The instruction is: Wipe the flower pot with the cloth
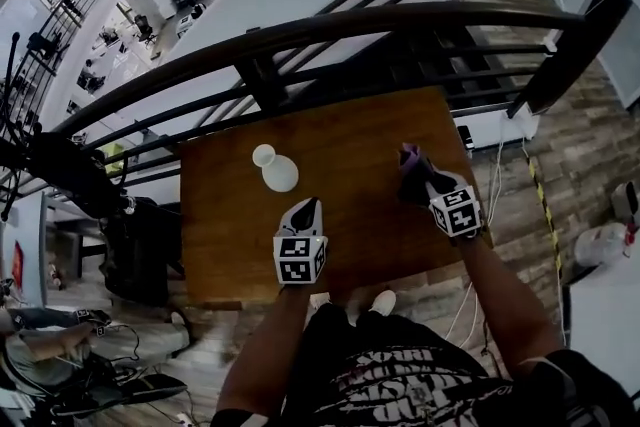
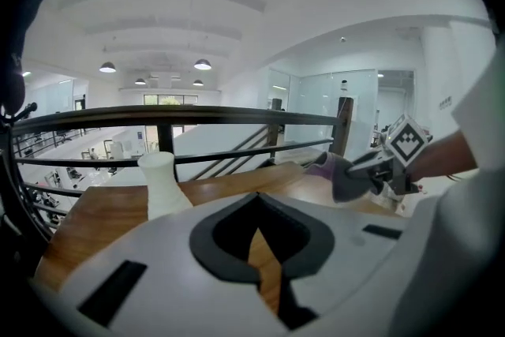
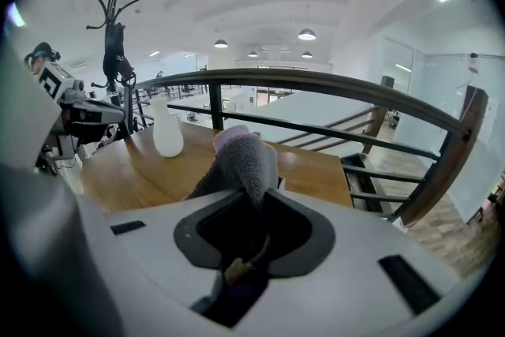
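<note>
A white flower pot [image 1: 273, 168] with a narrow neck stands upright on the wooden table [image 1: 350, 235], left of its middle. My left gripper [image 1: 311, 206] hangs over the table in front of the pot and a little to its right, apart from it, jaws shut and empty. In the left gripper view the pot [image 2: 162, 187] is ahead on the left. My right gripper [image 1: 414, 177] is raised over the table's right side, shut on a purple-grey cloth [image 1: 409, 158]. The cloth [image 3: 241, 158] bulges up out of the jaws in the right gripper view, with the pot [image 3: 167, 133] beyond it on the left.
A black metal railing [image 1: 330, 30] runs close behind the table's far edge, with a drop to a lower floor beyond. A black coat stand [image 3: 118, 20] rises to the left. Cables [image 1: 500, 165] lie on the floor right of the table.
</note>
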Demonstrator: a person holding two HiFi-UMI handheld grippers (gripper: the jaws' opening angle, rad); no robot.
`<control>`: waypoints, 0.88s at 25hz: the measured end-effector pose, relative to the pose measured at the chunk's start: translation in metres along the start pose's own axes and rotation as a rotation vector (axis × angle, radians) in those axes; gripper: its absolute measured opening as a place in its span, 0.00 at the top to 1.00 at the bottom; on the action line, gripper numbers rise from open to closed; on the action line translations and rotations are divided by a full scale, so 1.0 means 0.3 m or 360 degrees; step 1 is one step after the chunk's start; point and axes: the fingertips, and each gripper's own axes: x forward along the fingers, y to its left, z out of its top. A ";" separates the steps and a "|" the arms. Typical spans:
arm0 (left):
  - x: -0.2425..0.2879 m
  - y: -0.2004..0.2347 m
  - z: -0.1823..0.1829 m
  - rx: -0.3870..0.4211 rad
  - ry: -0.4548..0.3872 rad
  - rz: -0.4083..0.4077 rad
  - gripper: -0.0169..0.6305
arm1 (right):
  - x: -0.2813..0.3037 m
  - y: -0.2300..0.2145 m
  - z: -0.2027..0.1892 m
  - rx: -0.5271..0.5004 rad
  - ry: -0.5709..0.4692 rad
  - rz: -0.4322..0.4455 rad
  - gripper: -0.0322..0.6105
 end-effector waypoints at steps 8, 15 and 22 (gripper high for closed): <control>-0.105 0.181 0.019 -0.0065 -0.0050 0.0128 0.98 | 0.041 0.186 0.219 0.0000 -0.0137 0.0145 0.85; -0.150 0.365 0.046 -0.0089 -0.0075 0.0165 0.98 | 0.117 0.369 0.355 -0.0032 -0.0161 0.0206 0.85; -0.124 0.535 0.093 -0.0046 -0.0101 0.0121 0.98 | 0.200 0.499 0.466 -0.0010 -0.0164 0.0204 0.85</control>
